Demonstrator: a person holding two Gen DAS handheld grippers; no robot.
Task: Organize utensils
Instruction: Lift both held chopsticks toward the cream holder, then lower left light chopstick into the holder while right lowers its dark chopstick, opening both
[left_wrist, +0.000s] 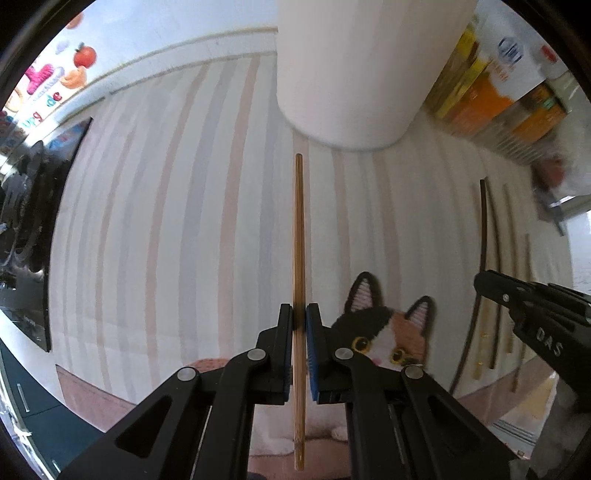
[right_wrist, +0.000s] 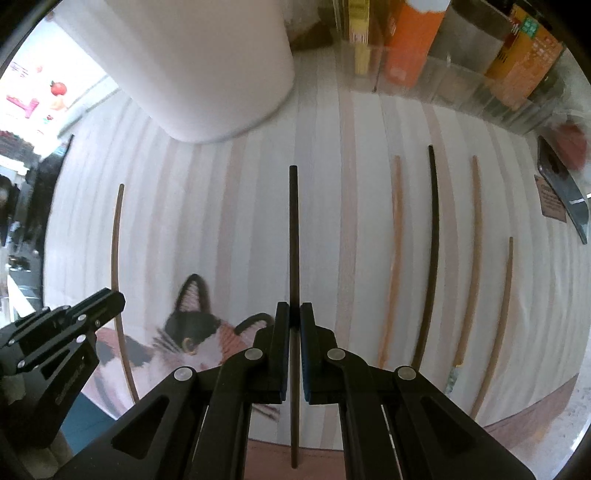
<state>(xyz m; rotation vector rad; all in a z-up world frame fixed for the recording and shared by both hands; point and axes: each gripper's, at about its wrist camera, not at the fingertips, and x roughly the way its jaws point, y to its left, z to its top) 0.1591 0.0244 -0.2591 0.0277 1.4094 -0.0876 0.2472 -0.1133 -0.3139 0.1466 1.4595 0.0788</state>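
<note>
Four chopsticks (right_wrist: 436, 254) lie side by side right of the cylinder (right_wrist: 207, 66).

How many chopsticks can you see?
6. A light chopstick in the left tool, a dark chopstick in the right tool, four loose chopsticks on the striped cloth. More may be hidden.

A light bamboo chopstick (left_wrist: 299, 258) is held above the surface, its tip near the white holder (left_wrist: 347, 74) at the far edge. A dark chopstick (right_wrist: 293, 240) is held likewise. Four more chopsticks (right_wrist: 434, 251), three light and one dark, lie parallel toward the right edge.
</note>
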